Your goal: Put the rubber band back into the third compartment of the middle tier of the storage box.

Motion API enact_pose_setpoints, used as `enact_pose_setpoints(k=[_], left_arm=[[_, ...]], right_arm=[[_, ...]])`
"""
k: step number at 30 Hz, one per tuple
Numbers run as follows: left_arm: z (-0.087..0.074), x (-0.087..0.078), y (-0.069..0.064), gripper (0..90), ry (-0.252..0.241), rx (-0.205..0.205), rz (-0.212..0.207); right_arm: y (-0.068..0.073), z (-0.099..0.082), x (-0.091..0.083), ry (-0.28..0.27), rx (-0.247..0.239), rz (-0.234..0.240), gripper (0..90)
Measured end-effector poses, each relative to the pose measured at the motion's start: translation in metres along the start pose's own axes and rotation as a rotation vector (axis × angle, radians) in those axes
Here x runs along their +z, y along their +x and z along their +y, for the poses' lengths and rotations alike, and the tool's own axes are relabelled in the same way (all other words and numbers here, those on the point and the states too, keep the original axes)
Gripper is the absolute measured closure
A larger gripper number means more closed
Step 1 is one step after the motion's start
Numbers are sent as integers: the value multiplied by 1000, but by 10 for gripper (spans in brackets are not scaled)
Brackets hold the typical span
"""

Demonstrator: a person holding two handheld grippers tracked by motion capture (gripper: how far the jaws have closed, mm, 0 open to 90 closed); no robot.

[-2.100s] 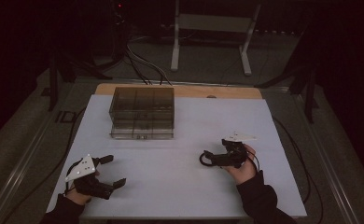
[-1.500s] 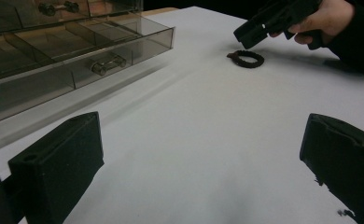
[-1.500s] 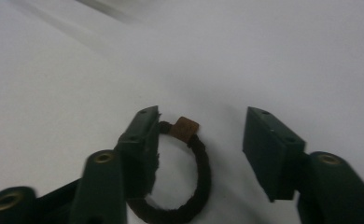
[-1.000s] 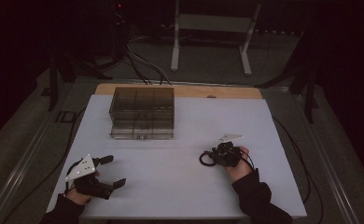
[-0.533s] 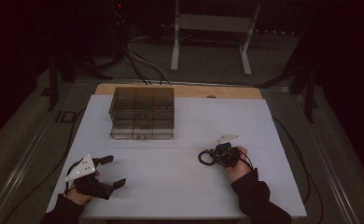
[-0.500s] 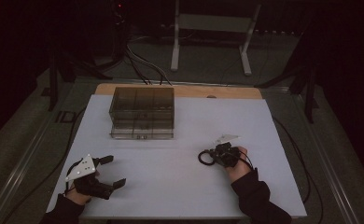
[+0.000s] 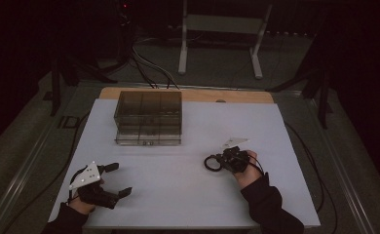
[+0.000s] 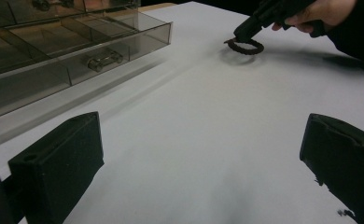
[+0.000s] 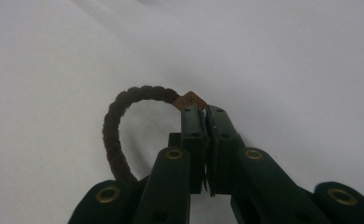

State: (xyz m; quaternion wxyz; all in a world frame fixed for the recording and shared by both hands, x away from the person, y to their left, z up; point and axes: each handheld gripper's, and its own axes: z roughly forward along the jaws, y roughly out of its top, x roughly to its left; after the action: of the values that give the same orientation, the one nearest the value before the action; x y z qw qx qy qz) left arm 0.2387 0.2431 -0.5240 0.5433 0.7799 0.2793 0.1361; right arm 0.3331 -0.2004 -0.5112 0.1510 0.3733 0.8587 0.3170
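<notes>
Since the earlier frames, the right claw (image 7: 220, 161) has slid a little toward the person and to the left across the surface (image 7: 193, 195), and its jaws have just been closing; they are now pressed together on the braided ring (image 7: 212, 163). The left claw (image 7: 118, 179) has kept its place near the front left corner.

Largest is the white surface, a sheet that covers most of a wooden top. On its far left part stands a smoky clear compartment box (image 7: 148, 117), with a small toy car (image 8: 103, 59) in one front compartment, as the left gripper view shows.

The left claw rests low over the sheet with its jaws spread wide and nothing between them.

The right claw lies right of centre, pointing left, a hand (image 7: 249, 168) in a dark sleeve behind it. In the right gripper view its two jaws meet at the tips and pinch the dark braided ring (image 9: 119, 126) just beside its small copper tag (image 9: 188, 100). The ring lies on the bare sheet, well apart from the box and from the left claw.
</notes>
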Motion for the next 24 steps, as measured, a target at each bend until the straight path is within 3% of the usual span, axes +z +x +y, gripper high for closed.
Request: enact_pose_setpoints(k=[24], left_arm=[[0,-1,0,2,-5,1,0]], right_arm=[[8,35,-6,-42,-60,40,866]])
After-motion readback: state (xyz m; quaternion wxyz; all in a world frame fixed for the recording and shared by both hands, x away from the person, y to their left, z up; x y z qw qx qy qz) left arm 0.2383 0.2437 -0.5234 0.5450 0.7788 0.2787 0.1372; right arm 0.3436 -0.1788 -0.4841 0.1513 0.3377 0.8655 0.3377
